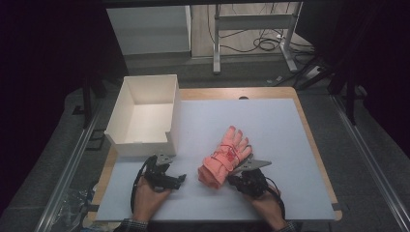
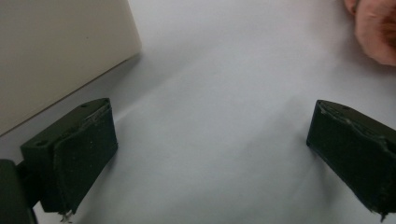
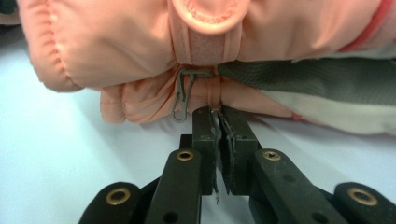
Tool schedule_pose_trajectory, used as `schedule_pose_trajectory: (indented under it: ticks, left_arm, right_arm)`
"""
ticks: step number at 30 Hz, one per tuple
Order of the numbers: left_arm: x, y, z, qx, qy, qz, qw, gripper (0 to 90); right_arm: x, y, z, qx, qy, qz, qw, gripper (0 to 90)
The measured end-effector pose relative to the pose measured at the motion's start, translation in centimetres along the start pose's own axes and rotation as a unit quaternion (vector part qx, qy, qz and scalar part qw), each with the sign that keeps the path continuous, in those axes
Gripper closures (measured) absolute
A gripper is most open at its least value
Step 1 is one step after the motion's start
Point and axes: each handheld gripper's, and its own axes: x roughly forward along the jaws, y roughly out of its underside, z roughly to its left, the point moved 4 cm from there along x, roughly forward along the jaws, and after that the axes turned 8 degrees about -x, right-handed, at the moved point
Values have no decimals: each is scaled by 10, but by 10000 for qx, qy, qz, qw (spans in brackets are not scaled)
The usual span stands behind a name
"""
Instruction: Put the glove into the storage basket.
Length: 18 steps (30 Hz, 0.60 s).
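My right tool (image 3: pixel 218 122) has its jaws pressed together on a thin fold of the glove (image 3: pixel 140 51), right at the lower edge by the cuff strap; in the right gripper view the pads meet with almost no gap, and a small metal clip (image 3: pixel 183 93) hangs from the fabric just left of the pinch. I take that grip as chosen because the edge fabric is thin enough to pinch flat, while the padded body would be too bulky to close on. From the high view the same right tool (image 1: pixel 244 170) sits at the near right side of the glove (image 1: pixel 223 157), which lies on the desk (image 1: pixel 290 145) a little right of centre, fingers pointing far and slightly right, cuff end near and left. It looks like a pair stacked or folded together, though I cannot be sure. My left tool (image 1: pixel 169 180) rests low at the near left, jaws spread wide with nothing between them; in the left gripper view it looks across bare desk, with the wall of the box (image 2: pixel 56 56) just to one side and a corner of the glove farther off. The open white box (image 1: pixel 145 113) stands at the far left, well apart from the glove. I judge the left tool is kept open and ready to take the glove's other side.
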Motion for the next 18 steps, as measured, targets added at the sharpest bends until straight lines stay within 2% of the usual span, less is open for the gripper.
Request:
schedule_pose_trajectory:
  ticks: [5,13,18]
  left_arm:
    - [0,0,0,1,1,2,10000,15]
    - [0,0,0,32,19,45,10000,1]
    - [0,0,0,22,26,57,10000,0]
  right_arm:
    - [6,-5,3,-111,28,10,9999,842]
    - [2,-2,4,-165,59,24,9998,797]
    - [-11,0,-7,-204,308,-11,9993,740]
